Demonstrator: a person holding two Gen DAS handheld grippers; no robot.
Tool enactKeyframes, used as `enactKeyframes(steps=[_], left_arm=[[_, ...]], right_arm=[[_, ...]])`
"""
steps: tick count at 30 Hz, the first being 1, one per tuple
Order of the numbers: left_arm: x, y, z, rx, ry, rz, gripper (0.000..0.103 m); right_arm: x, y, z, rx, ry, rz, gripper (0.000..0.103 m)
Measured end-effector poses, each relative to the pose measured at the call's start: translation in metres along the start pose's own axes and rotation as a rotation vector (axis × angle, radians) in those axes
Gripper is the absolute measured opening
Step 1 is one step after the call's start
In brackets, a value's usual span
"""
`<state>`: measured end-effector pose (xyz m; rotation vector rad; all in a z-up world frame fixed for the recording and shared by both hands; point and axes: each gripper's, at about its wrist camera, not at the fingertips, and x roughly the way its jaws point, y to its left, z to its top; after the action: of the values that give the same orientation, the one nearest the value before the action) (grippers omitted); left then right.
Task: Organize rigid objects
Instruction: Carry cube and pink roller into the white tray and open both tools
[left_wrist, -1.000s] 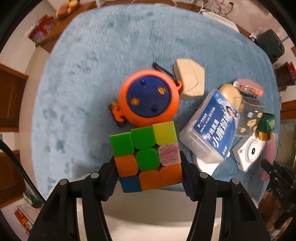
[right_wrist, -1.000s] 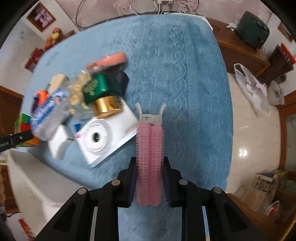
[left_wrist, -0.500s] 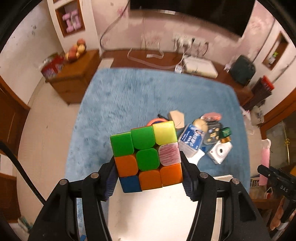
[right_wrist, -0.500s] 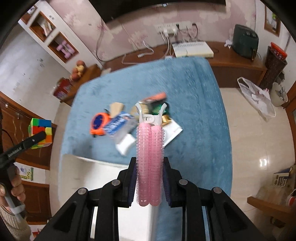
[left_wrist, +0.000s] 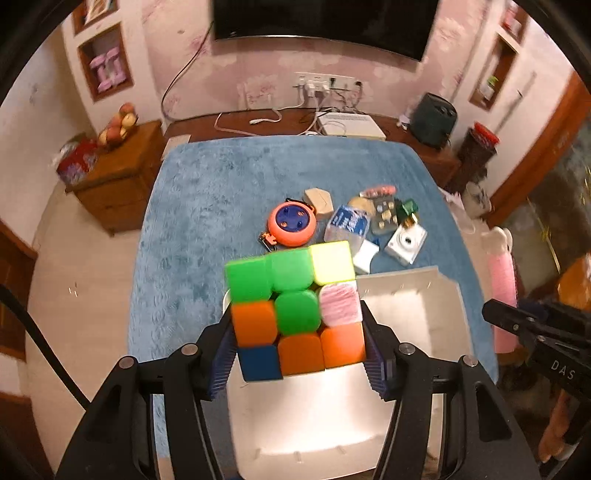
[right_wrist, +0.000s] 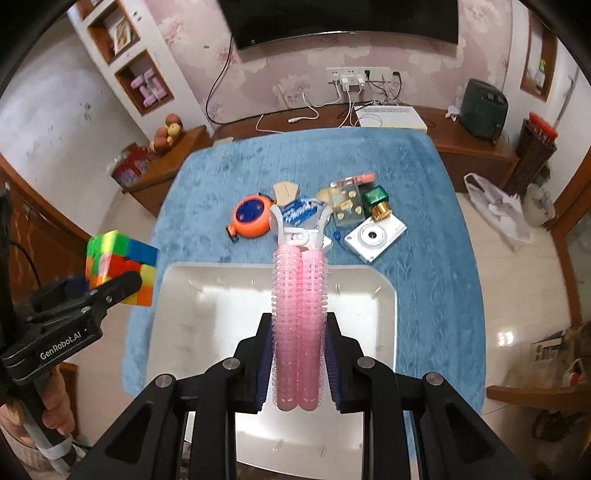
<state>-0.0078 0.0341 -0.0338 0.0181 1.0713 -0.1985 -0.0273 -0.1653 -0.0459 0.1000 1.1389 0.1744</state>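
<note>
A multicoloured puzzle cube (left_wrist: 295, 314) hangs above the near left part of a white bin (left_wrist: 424, 314). My left gripper (left_wrist: 295, 306) holds it by its two sides, and the jaws are closing a little on it. In the right wrist view the cube (right_wrist: 118, 266) sits at the left, just outside the white bin (right_wrist: 207, 295). My right gripper (right_wrist: 298, 321) is shut on a pink spiky hair roller clip (right_wrist: 298, 295), held upright over the bin's middle. That roller (left_wrist: 501, 288) also shows at the right edge of the left wrist view.
Beyond the bin, on the blue cloth (left_wrist: 221, 203), lies a pile: an orange round tape measure (left_wrist: 291, 221), a blue-labelled plastic box (left_wrist: 349, 221), a white camera (left_wrist: 406, 240), a green bottle (right_wrist: 375, 195) and a beige piece (left_wrist: 318, 199). Wooden cabinets stand behind and to the left.
Both grippers have risen and drawn back from the pile, each keeping its object. The white bin has come into view beneath them and the pile now looks small and far.
</note>
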Motion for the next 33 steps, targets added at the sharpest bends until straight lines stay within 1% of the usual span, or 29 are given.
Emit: enactKeyframes(steps=[2,5,7,11,15,19,21,22,23,24,25,26,33], left_arm=[[0.006,-0.004,-0.009,0.04,-0.002,0.011,0.059],[0.024,-0.007,-0.022,0.06,0.053,-0.015,0.059],[0.039,-0.009,-0.03,0.081,0.099,-0.038,0.059],[0.067,-0.017,-0.049,0.152,0.148,-0.021,0.059],[0.094,-0.021,-0.069,0.168,0.227,-0.023,0.059],[0.111,-0.022,-0.079,0.187,0.285,-0.006,0.06],[0.118,-0.02,-0.082,0.176,0.317,-0.011,0.061],[0.12,-0.019,-0.082,0.166,0.331,-0.018,0.065],[0.121,-0.018,-0.082,0.154,0.339,-0.026,0.068],[0.119,-0.016,-0.082,0.139,0.339,-0.037,0.074],[0.118,-0.015,-0.081,0.128,0.336,-0.048,0.08],[0.115,-0.014,-0.08,0.121,0.335,-0.055,0.082],[0.093,-0.01,-0.073,0.129,0.303,-0.073,0.083]], right_arm=[[0.01,0.006,-0.011,-0.006,0.006,-0.028,0.026],[0.032,0.006,-0.027,-0.001,0.046,-0.054,0.026],[0.051,0.008,-0.041,-0.007,0.094,-0.067,0.026],[0.078,0.013,-0.057,-0.015,0.165,-0.078,0.026],[0.099,0.018,-0.071,-0.023,0.22,-0.089,0.026],[0.112,0.02,-0.075,-0.03,0.257,-0.104,0.027],[0.115,0.021,-0.078,-0.033,0.273,-0.104,0.028],[0.116,0.021,-0.079,-0.034,0.285,-0.103,0.033],[0.115,0.021,-0.079,-0.033,0.291,-0.102,0.046],[0.114,0.021,-0.08,-0.029,0.291,-0.105,0.056],[0.112,0.021,-0.08,-0.025,0.283,-0.113,0.07],[0.11,0.022,-0.08,-0.022,0.272,-0.118,0.073],[0.095,0.025,-0.075,-0.01,0.233,-0.106,0.073]])
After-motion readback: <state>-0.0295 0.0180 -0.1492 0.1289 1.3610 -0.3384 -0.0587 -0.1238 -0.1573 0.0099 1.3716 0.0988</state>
